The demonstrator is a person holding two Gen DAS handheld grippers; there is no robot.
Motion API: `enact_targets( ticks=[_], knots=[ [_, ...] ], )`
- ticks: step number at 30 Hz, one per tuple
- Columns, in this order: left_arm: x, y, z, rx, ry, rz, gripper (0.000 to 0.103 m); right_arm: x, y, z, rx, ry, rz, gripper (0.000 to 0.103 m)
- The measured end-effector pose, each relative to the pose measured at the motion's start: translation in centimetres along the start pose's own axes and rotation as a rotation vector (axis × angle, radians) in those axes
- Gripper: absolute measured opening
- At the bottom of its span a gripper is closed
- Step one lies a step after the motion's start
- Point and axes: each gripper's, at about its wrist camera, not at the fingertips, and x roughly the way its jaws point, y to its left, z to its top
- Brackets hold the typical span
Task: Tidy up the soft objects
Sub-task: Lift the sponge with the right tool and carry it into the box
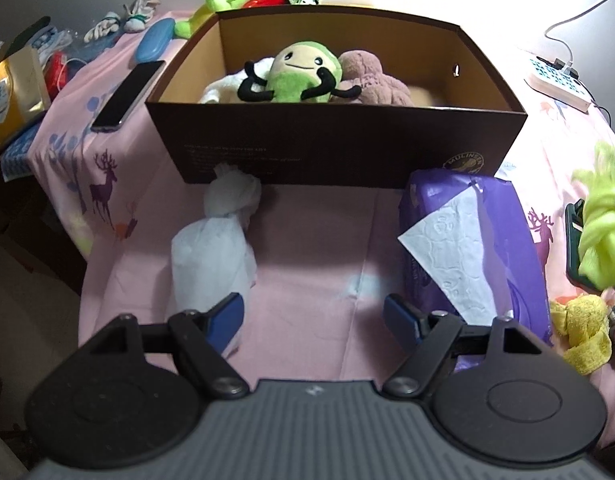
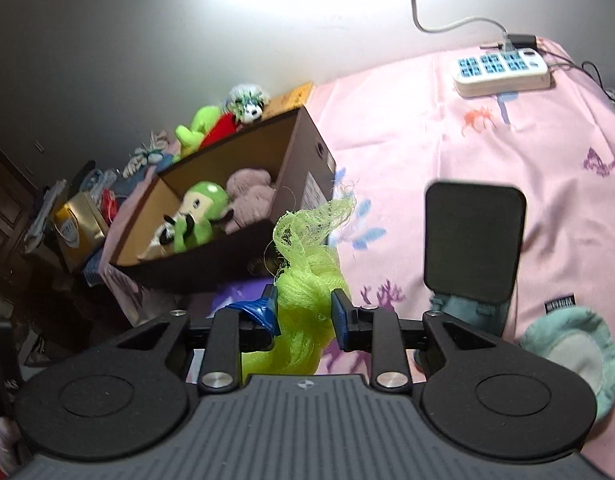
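A dark brown cardboard box (image 1: 339,148) stands open on the pink cloth. Inside it lie a green plush figure (image 1: 303,72) and a pinkish-brown plush (image 1: 371,76). My left gripper (image 1: 311,308) is open low over the cloth in front of the box, with nothing between its fingers. A white knotted tissue bundle (image 1: 215,248) lies just to its left. My right gripper (image 2: 304,298) is shut on a neon green mesh bundle (image 2: 303,264) and holds it clear of the cloth. The same bundle (image 1: 599,232) shows at the right edge of the left wrist view. The box (image 2: 307,152) is up and to the left of it.
A purple tissue pack (image 1: 495,216) lies right of the left gripper, with a yellow knitted toy (image 1: 583,328) beyond. A phone (image 1: 127,96) and more soft toys (image 1: 223,4) flank the box. A power strip (image 2: 503,68), a dark rectangular stand (image 2: 473,236) and a teal round pad (image 2: 575,356) lie on the right.
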Motion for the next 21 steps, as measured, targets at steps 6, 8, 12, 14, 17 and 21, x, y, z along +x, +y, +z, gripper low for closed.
enact_targets(
  ticks=[6, 8, 12, 14, 17, 21],
  knots=[
    [0.5, 1.0, 1.0, 0.06, -0.018, -0.054, 0.079, 1.8, 4.5, 5.3, -0.141, -0.091, 0.002, 0.01],
    [0.3, 1.4, 1.1, 0.086, -0.036, -0.066, 0.079, 3.5, 5.7, 6.7, -0.199, -0.101, -0.013, 0.01],
    [0.1, 2.6, 1.2, 0.116, -0.058, -0.076, 0.079, 7.7, 7.6, 9.2, -0.304, -0.079, -0.066, 0.01],
    [0.1, 3.4, 1.1, 0.119, -0.063, -0.081, 0.079, 9.8, 8.7, 9.9, -0.382, -0.079, -0.11, 0.01],
    [-0.1, 4.7, 0.9, 0.119, -0.073, -0.092, 0.079, 13.1, 10.1, 10.3, -0.494, -0.057, -0.172, 0.01],
    [-0.5, 6.0, 0.8, 0.12, -0.097, -0.103, 0.079, 17.6, 11.3, 10.1, -0.613, 0.004, -0.248, 0.01]
  ],
)
